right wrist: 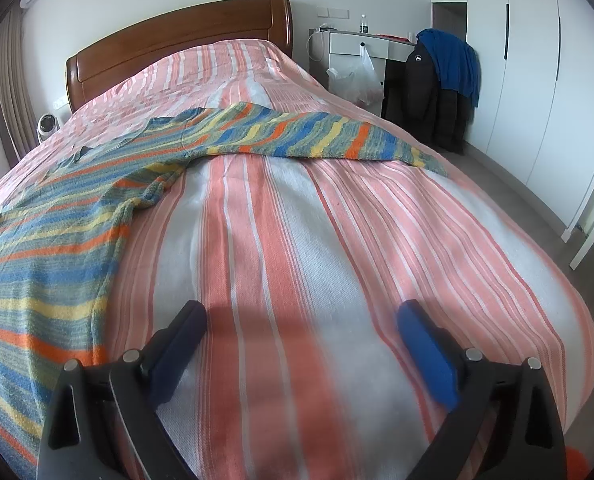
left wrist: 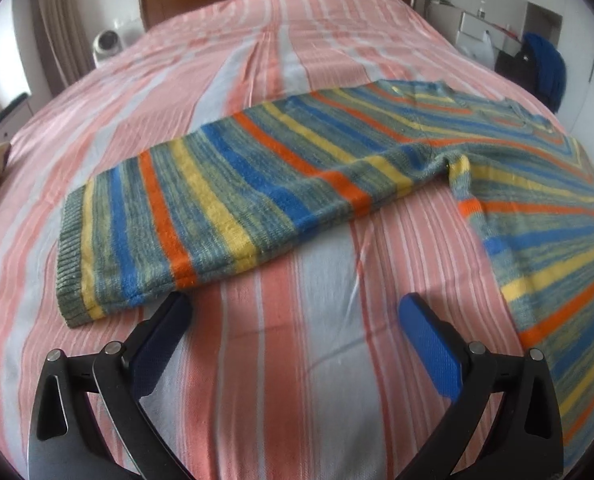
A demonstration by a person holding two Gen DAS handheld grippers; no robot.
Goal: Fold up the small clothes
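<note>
A small striped knit sweater (left wrist: 257,184), in blue, orange, yellow and grey-green, lies spread flat on the bed. In the left wrist view one sleeve stretches left, its ribbed cuff (left wrist: 71,256) nearest my left gripper (left wrist: 295,304). That gripper is open and empty, hovering just in front of the sleeve. In the right wrist view the sweater's body (right wrist: 49,240) fills the left side and the other sleeve (right wrist: 321,136) runs across the far part of the bed. My right gripper (right wrist: 301,312) is open over bare bedcover, to the right of the body.
The bed has a pink-and-white striped cover (right wrist: 297,220) and a wooden headboard (right wrist: 177,36). On the right stand a white desk (right wrist: 361,44), a plastic bag (right wrist: 357,76), a chair draped with dark and blue jackets (right wrist: 445,80) and white wardrobes (right wrist: 537,60). A small fan (left wrist: 107,44) sits left.
</note>
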